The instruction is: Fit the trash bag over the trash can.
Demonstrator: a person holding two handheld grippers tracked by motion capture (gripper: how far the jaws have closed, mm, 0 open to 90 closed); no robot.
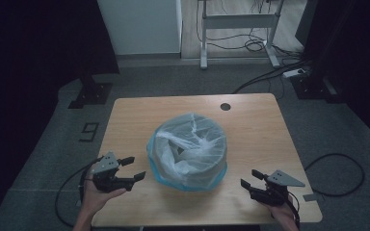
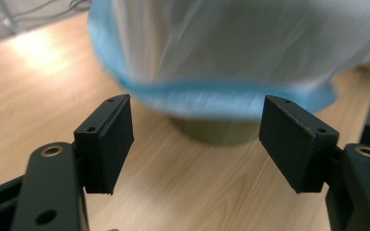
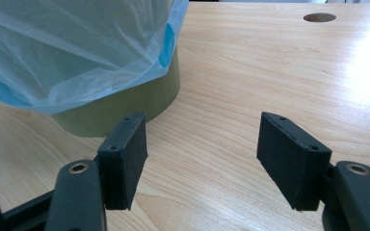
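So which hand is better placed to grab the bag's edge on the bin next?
Left, probably. The left tongs stand open close beside the bag, its blue hem just ahead. The right tongs are also open but sit farther away.

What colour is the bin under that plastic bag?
Olive green bin, clearest in the right gripper view below the pale blue bag.

Olive bin (image 1: 188,180), blue-white bag liner (image 1: 189,144), upright, mid-table
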